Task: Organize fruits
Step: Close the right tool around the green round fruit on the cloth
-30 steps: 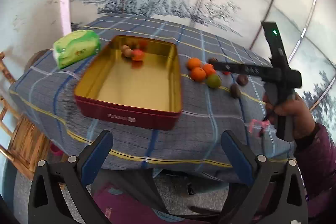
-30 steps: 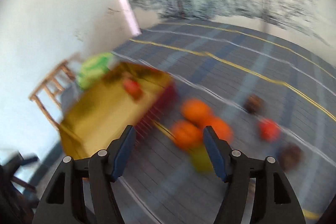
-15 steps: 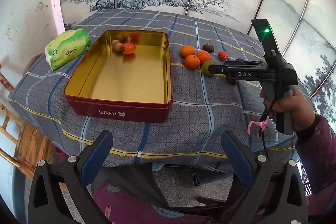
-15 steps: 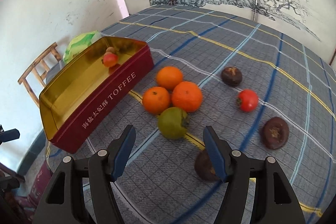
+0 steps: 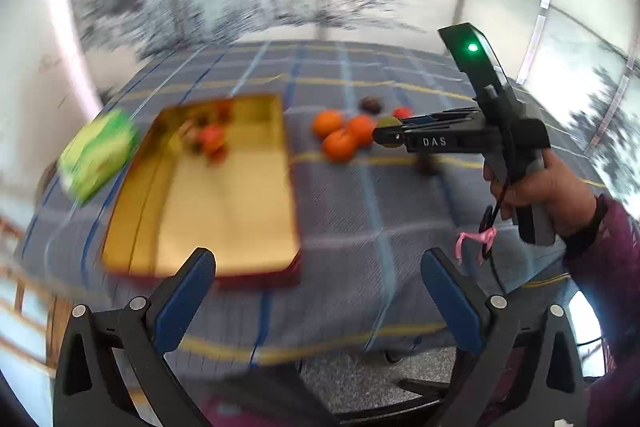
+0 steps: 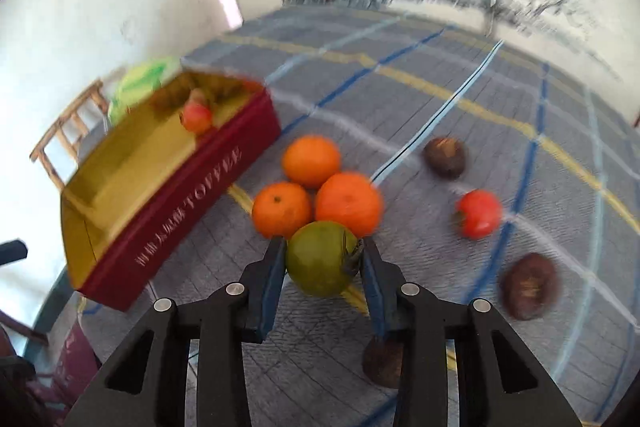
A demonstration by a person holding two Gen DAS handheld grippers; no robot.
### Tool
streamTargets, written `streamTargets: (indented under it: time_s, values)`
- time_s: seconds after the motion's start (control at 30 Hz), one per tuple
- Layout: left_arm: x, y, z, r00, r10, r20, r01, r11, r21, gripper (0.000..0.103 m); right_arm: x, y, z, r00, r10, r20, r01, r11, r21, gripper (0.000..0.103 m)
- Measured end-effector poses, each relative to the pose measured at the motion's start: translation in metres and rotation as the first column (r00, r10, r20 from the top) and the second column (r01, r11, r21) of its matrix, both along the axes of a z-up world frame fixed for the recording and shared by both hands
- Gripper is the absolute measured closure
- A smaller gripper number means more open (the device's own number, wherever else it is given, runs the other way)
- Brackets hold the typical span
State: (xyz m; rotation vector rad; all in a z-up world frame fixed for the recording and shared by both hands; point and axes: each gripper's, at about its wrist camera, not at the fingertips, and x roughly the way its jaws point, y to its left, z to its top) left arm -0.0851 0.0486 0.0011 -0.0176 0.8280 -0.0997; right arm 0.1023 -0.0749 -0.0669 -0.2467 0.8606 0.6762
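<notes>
My right gripper (image 6: 322, 259) is shut on a green fruit (image 6: 320, 259), its blue pads touching both sides. Three oranges (image 6: 346, 203) sit just behind it on the checked cloth. A red fruit (image 6: 478, 213) and dark brown fruits (image 6: 444, 157) lie to the right. A red tin with a gold inside (image 6: 160, 163) stands to the left with a red fruit (image 6: 196, 119) in its far end. My left gripper (image 5: 316, 291) is open and empty, over the table's near edge by the tin (image 5: 224, 195). The right gripper (image 5: 386, 137) also shows there, at the fruits.
A green packet (image 5: 98, 157) lies left of the tin. A wooden chair (image 6: 68, 131) stands beyond the table's left edge. Another dark fruit (image 6: 382, 361) lies under my right finger. A painted wall screen rises behind the table.
My right gripper has moved forward and shut on the green fruit. The left gripper has shifted closer to the table, and its view is now blurred.
</notes>
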Motion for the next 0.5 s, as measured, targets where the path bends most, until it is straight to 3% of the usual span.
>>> streamTargets:
  time_s: [0.13,0.2,0.33,0.43,0.5]
  values:
    - [0.041,-0.017,0.017,0.993,-0.115,0.022,0.115,0.993,0.001,0.001,-0.005,-0.056,0.030,0.992,-0.112,0.062,0.106,0.990,0.094,0.065]
    - [0.064,-0.025,0.020,0.984,-0.177,0.013,0.177,0.984,-0.005,0.001,-0.004,-0.094,0.035,0.970,-0.219,0.102,0.211,0.973,0.090,0.065]
    - [0.114,-0.046,0.008,0.965,-0.258,-0.048,0.261,0.960,0.098,0.001,0.003,-0.155,0.024,0.922,-0.374,0.103,0.370,0.927,0.053,0.065]
    - [0.143,-0.050,-0.006,0.946,-0.300,-0.123,0.311,0.947,0.083,0.002,0.002,-0.187,0.009,0.906,-0.420,0.055,0.416,0.907,0.067,0.065]
    - [0.158,-0.051,-0.015,0.943,-0.300,-0.144,0.316,0.943,0.105,0.011,0.001,-0.198,0.000,0.903,-0.429,0.038,0.426,0.902,0.067,0.065]
